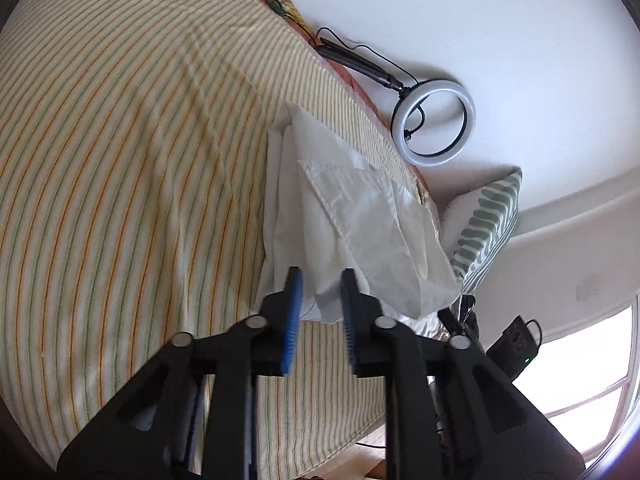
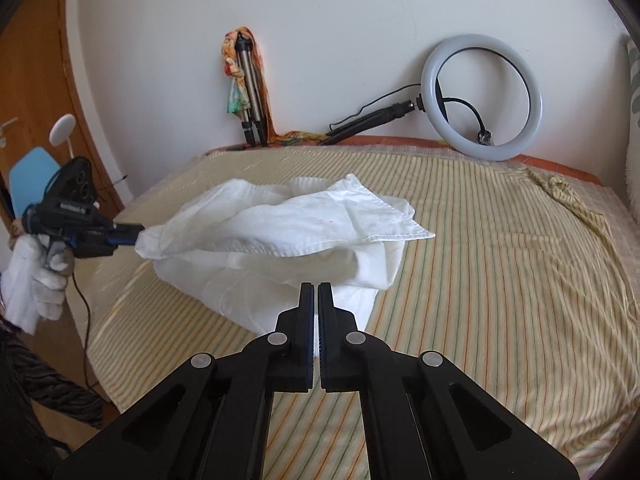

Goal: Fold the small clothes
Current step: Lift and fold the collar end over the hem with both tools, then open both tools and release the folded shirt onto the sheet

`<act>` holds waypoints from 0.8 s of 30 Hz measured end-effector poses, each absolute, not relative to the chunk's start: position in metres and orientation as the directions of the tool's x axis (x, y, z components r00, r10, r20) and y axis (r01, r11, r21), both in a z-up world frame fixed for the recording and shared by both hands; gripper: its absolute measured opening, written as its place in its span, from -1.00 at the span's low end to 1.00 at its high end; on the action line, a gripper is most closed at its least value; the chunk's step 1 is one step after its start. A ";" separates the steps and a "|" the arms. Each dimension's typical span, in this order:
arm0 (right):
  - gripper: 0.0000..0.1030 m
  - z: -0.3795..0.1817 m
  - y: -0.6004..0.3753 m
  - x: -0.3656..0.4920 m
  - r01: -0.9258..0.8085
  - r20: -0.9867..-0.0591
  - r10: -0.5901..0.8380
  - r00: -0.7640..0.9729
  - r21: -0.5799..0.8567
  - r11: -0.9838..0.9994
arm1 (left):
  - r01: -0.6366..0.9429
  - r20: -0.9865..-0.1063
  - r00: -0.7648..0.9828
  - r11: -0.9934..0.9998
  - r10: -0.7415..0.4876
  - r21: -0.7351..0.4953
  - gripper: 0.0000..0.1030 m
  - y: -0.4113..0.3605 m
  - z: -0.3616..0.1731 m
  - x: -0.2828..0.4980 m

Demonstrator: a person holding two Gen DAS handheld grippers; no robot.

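A white garment (image 2: 288, 224) lies partly folded on the striped bed sheet (image 2: 500, 280); it also shows in the left wrist view (image 1: 352, 216). My left gripper (image 1: 320, 280) has its blue-padded jaws apart, with a corner of the white cloth hanging between them. In the right wrist view the left gripper (image 2: 132, 236) is at the garment's left end, and that end is lifted off the bed. My right gripper (image 2: 318, 286) is shut, with a thin slit between the jaws, at the garment's near edge; whether cloth is pinched there is hidden.
A ring light (image 2: 482, 98) on a small stand leans on the wall behind the bed. A folded tripod with a colourful cloth (image 2: 248, 88) stands at the wall. A green-patterned pillow (image 1: 486, 224) lies at the bed's end. The bed's left edge (image 2: 104, 312) drops to the floor.
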State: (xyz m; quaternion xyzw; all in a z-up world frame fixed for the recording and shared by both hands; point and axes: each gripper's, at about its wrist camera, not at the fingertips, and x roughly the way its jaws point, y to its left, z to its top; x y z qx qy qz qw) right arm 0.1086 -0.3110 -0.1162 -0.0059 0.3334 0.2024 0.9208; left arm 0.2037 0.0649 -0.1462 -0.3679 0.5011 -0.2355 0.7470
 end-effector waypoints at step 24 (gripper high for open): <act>-0.07 -0.084 -0.273 0.066 -0.529 -0.557 0.407 0.724 -0.070 0.846 | 0.072 -0.648 0.375 0.718 -0.663 -0.693 -0.91 0.058 -0.145 0.195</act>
